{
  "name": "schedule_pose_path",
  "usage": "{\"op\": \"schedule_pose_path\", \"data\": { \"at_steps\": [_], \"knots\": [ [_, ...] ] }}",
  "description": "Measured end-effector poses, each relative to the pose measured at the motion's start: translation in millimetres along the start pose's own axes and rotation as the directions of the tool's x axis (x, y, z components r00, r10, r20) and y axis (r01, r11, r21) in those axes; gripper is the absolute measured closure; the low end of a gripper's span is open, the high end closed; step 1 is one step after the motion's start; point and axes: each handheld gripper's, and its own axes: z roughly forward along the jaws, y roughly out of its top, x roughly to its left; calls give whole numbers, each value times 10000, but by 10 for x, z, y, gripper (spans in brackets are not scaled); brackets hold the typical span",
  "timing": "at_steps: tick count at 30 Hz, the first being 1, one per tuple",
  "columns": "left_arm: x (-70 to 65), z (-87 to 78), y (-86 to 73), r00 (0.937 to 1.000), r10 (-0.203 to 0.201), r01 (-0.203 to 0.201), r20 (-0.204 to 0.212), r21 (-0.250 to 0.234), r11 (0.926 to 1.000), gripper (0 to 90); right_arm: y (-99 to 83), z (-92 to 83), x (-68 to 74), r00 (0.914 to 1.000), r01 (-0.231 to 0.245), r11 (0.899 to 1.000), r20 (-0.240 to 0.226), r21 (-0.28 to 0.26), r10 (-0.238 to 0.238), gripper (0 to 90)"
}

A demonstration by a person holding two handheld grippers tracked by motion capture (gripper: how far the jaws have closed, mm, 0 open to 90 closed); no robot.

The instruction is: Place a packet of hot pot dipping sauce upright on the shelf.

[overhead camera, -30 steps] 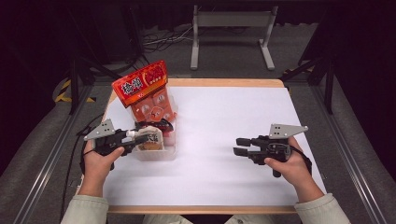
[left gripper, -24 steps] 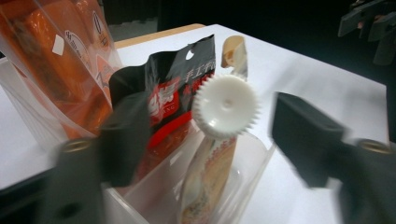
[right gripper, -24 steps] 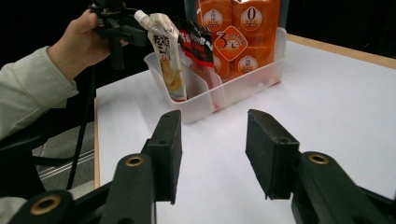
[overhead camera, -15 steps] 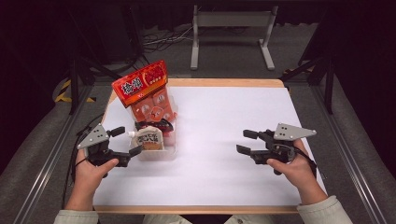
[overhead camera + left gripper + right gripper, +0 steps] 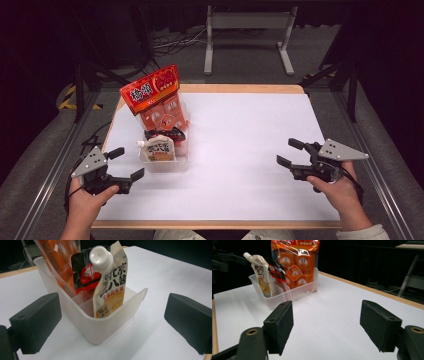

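Note:
A clear plastic bin [image 5: 172, 164] stands at the table's left with a white spouted pouch [image 5: 159, 149], a black-and-red packet [image 5: 165, 134] and a tall orange snack bag [image 5: 155, 100] upright in it. My left gripper [image 5: 126, 163] hovers just left of the bin; its jaws have just been opening and now stand open with nothing between them. In the left gripper view the left gripper [image 5: 112, 320] faces the pouch [image 5: 111, 290] and the bin [image 5: 100, 327]. My right gripper [image 5: 289, 152] is far to the right, its jaws also just opened and bare; the right gripper [image 5: 329, 325] looks across at the bin [image 5: 287, 293].
The white table top [image 5: 240, 130] stretches between the bin and the right gripper, with a wooden edge along the front and back. A metal stand [image 5: 247, 35] and cables lie on the floor beyond the far edge.
The left gripper was at the pouch in the bin; it has opened and drawn back to the left. The right gripper has opened and moved to the right.

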Motion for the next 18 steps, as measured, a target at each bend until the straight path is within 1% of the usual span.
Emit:
{"op": "schedule_pose_path", "data": {
  "at_steps": [2, 4, 6, 8, 10, 12, 13, 14, 16, 18],
  "knots": [
    [-13, -2, -50, 9999, -116, 117, -109, 117, 9999, 17, -51, -54, -22, 9998, -46, 10000, 167, 28, 46, 273],
    [-17, 17, -116, 9997, -133, 136, -184, 138, 9998, 15, -104, -104, -45, 9993, -117, 9999, 366, 90, 113, 273],
    [-14, 37, -187, 9994, -234, 239, -255, 199, 9995, 15, -162, -149, -65, 9983, -182, 9998, 549, 62, 178, 270],
    [-2, 51, -258, 9986, -359, 363, -399, 113, 9993, 16, -240, -188, -87, 9970, -323, 9994, 704, 84, 316, 269],
    [9, 57, -301, 9979, -454, 454, -458, -10, 9990, 18, -318, -214, -107, 9960, -448, 9989, 778, 106, 438, 269],
    [19, 57, -346, 9982, -379, 376, -475, -67, 9993, 20, -387, -230, -125, 9950, -577, 9982, 824, 190, 559, 268],
    [19, 57, -346, 9982, -379, 376, -475, -67, 9993, 24, -437, -234, -138, 9945, -568, 9982, 893, 183, 549, 268],
    [30, 56, -372, 9982, -233, 226, -545, -135, 9997, 24, -437, -234, -138, 9945, -568, 9982, 893, 183, 549, 268],
    [54, 59, -423, 9980, -317, 302, -542, -284, 9991, 25, -550, -234, -150, 9931, -643, 9979, 991, 128, 627, 268],
    [88, 58, -480, 9976, -390, 373, -570, -312, 9988, 26, -578, -229, -148, 9927, -699, 9975, 989, 128, 683, 268]
  ]
}}
